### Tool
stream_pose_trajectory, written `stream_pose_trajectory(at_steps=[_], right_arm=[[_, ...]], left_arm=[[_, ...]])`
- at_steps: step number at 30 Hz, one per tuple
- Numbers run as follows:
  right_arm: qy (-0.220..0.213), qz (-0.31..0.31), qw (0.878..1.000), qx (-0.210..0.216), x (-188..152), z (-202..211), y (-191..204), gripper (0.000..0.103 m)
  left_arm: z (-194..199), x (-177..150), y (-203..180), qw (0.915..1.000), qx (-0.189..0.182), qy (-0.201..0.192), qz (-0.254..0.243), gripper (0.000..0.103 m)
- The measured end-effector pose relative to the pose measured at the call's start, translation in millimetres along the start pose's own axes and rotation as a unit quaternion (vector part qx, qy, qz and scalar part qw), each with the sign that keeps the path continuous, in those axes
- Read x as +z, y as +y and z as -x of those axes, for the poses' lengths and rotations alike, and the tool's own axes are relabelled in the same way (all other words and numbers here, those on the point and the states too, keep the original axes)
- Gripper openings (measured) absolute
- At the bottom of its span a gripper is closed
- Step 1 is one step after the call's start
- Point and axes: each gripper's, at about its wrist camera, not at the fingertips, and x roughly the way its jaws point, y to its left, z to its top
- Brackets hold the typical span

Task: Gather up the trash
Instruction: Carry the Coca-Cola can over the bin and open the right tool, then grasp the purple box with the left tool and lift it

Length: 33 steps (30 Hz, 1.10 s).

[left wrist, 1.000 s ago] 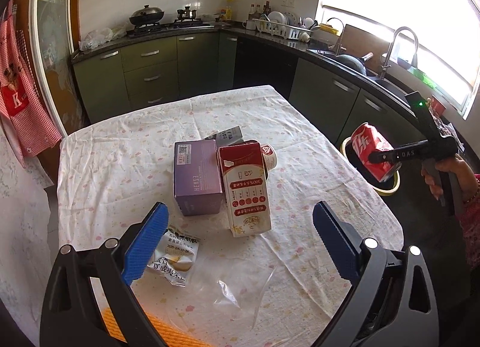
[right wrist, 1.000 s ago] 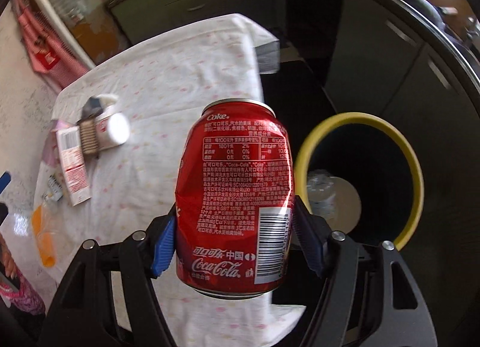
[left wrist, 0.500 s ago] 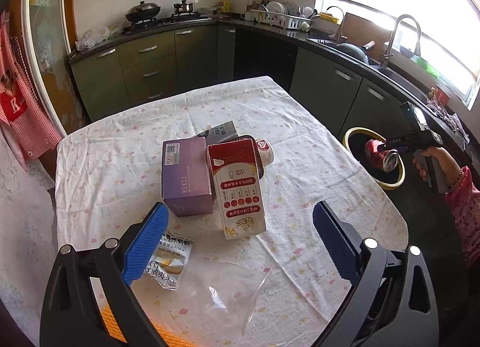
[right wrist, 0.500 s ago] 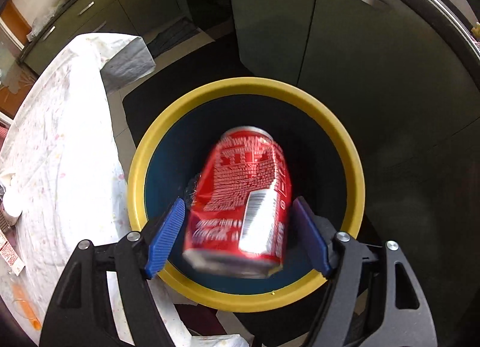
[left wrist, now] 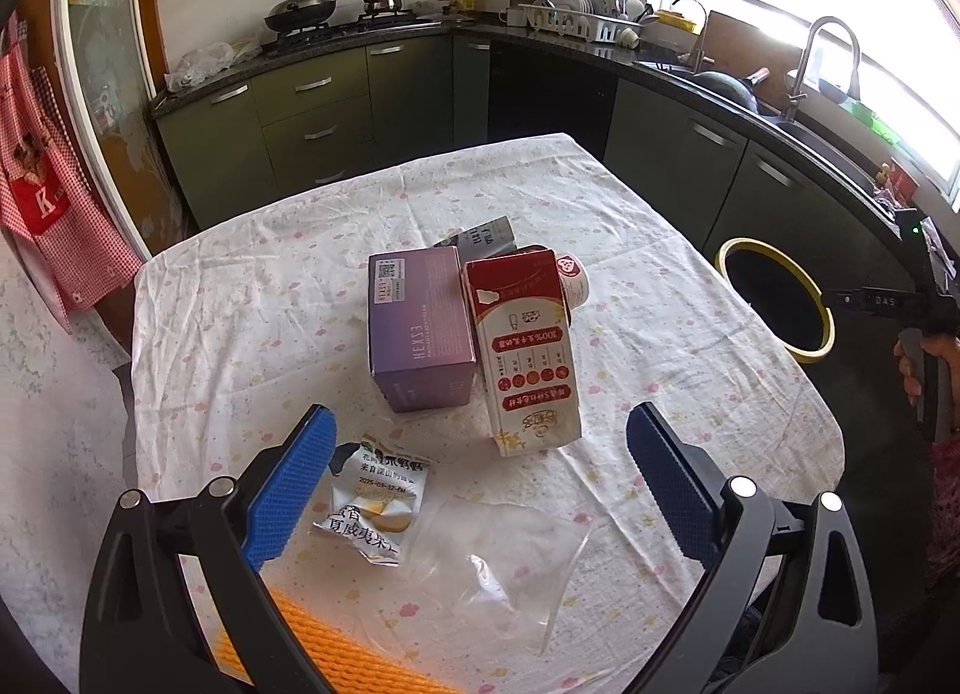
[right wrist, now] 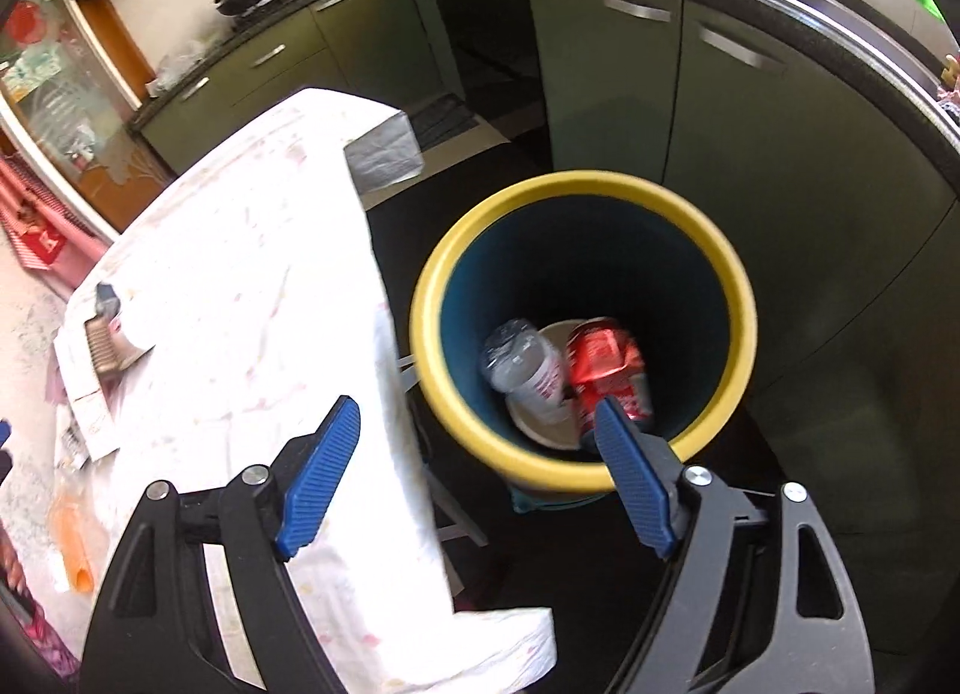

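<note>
The red Coke can lies at the bottom of the yellow-rimmed bin beside a crushed clear bottle. My right gripper is open and empty, above the bin's near rim; it also shows in the left wrist view beside the bin. My left gripper is open and empty above the table's near part. Below it lie a snack wrapper and a clear plastic bag. Farther on lie a purple box and a red-and-white milk carton.
A small white cup and a grey packet lie behind the carton. An orange mesh piece lies at the table's near edge. The flowered tablecloth covers the table. Green kitchen cabinets and a sink counter ring the room.
My right gripper opened over the bin and let the Coke can go; the can now lies in the bin's bottom. The left gripper stayed open above the table and drew back slightly.
</note>
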Motion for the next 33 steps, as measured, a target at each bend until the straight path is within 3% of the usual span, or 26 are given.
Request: stream_pose_trajectory(at_steps=[13, 21, 26, 33], right_arm=[[0.010, 0.025, 0.999, 0.044, -19.9, -2.6, 29.4, 0.076], [0.022, 0.024, 0.998, 0.049, -18.7, -12.6, 28.8, 0.076], [0.031, 0.024, 0.998, 0.051, -17.8, -21.7, 30.1, 0.076], [0.042, 0.033, 0.997, 0.059, -18.6, -29.8, 39.2, 0.076]], left_arm=[[-57.5, 24.5, 18.0, 0.9980, 0.047, 0.040, -0.015, 0.095], [-80.3, 27.6, 29.6, 0.9970, 0.052, 0.058, -0.006, 0.076], [-89.2, 29.1, 29.9, 0.9967, 0.050, 0.063, -0.011, 0.072], [-104.9, 34.6, 27.7, 0.9966, 0.042, 0.070, -0.014, 0.057]])
